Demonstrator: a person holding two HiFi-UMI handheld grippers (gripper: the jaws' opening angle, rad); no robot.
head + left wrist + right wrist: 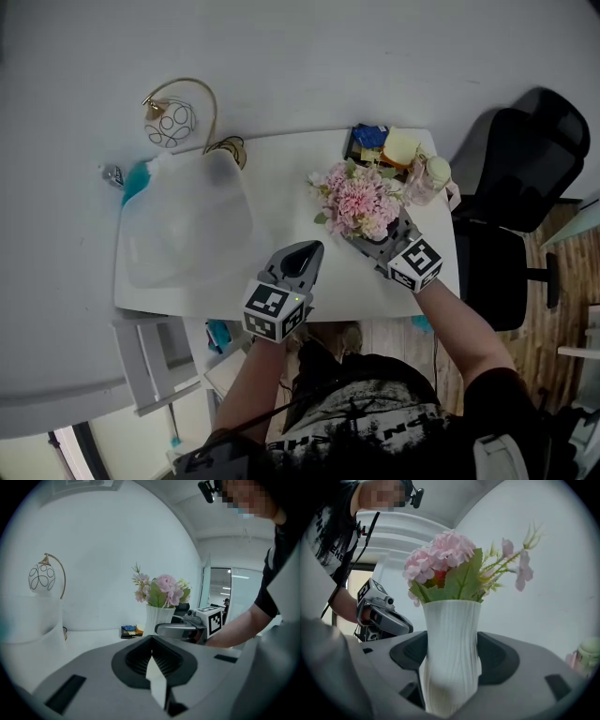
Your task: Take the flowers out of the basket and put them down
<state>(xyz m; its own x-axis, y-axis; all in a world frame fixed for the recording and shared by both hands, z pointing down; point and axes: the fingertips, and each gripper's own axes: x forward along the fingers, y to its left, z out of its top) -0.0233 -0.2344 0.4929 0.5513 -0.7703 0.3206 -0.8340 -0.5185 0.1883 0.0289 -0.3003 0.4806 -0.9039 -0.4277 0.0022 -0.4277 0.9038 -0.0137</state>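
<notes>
A bunch of pink flowers (361, 202) with green leaves stands in a ribbed white vase (452, 653). My right gripper (380, 246) is shut on the vase's lower body, at the right part of the white table (281, 178); from above the blooms hide the vase. The left gripper view shows the flowers (161, 590), the vase (157, 618) and the right gripper (187, 630) upright to its right. My left gripper (298, 258) is shut and holds nothing, near the table's front edge. A translucent white basket (187, 225) sits on the table's left part.
A round lamp with a gold arc (171, 120) stands behind the basket. Coloured pads (375, 141) and a small pale bottle (427, 178) sit at the back right corner. A black chair (525, 178) is right of the table. A blue item (136, 178) lies beside the basket.
</notes>
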